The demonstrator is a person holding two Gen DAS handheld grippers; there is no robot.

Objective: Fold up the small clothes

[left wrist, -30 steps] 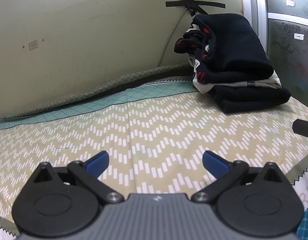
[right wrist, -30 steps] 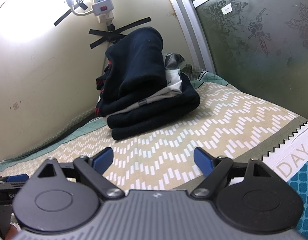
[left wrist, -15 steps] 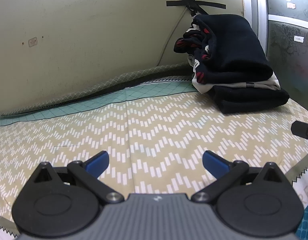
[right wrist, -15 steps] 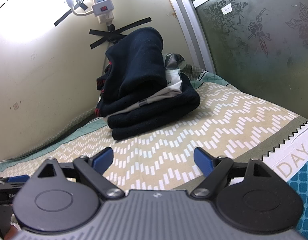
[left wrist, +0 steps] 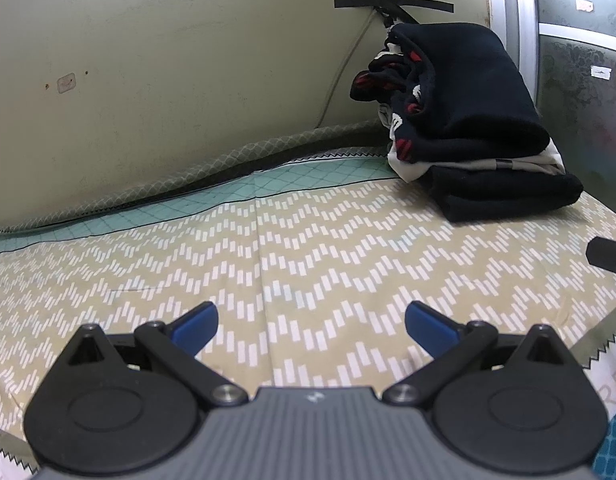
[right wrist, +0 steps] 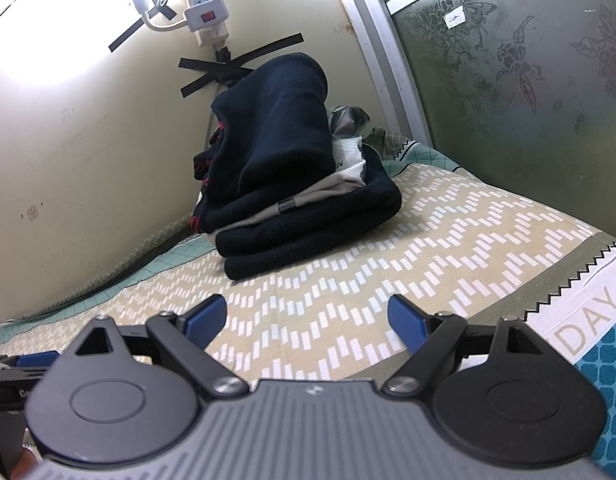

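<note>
A: So, where are the clothes now?

B: They sit in a folded pile [left wrist: 479, 128] in the far corner of the bed, right by the wall. A big dark top is on the pile, a pale piece peeks out in the middle, and a dark piece is at the bottom. From the right camera the pile [right wrist: 292, 168] looks a bit tall and leans toward the wall.

A: What are the 2 claws doing?

B: The left gripper [left wrist: 309, 318] is wide open and holds nothing. The right gripper [right wrist: 306, 316] is wide open too, with nothing in it. Both hang low over the zigzag sheet [left wrist: 308, 248], well apart from the pile.

A: Is there a piece left to fold?

B: I cannot see 1. The sheet in front of the claws is bare. I think the folding may be almost done, or a new piece has to be fetched from a spot the cameras do not show.

A: How should the next bit go?

B: If a new piece comes, lay it flat on the bare sheet, near the claws and not on the pile. Grab 2 corners, 1 with each claw, and pinch only the cloth, not the sheet under it. Lift both sides the same and fold slow.

A: What could go wrong?

B: The pile could tip if it gets bumped. There is a power strip [right wrist: 206, 8] above it too, so stay low.
</note>
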